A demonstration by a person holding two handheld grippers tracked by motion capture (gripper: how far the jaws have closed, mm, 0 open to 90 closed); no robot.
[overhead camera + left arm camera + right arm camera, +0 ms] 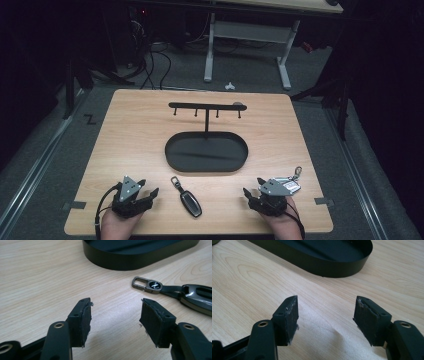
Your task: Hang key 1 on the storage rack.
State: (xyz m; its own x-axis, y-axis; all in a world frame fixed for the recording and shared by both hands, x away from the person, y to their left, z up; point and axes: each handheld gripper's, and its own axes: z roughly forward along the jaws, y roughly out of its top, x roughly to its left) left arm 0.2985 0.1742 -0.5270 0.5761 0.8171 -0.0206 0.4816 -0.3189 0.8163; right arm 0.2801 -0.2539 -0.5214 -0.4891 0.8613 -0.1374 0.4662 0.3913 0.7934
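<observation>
Lying flat on the counter [280,130] between the two claws is the car key [187,197], just in front of the oval black tray [175,150]. The left claw [145,192] and right claw [252,189] are both resting spread, pinching nothing.

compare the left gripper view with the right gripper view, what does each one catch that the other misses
The left gripper view alone takes in the car key fob with its strap and metal clasp, lying on the wood just right of that claw's open jaws. The right gripper view alone takes in the rounded end of the black oval tray and part of its floor. Both share the light wooden table, a stretch of the tray's dark wall, and a pair of black padded jaws standing wide apart with nothing between them.
</observation>
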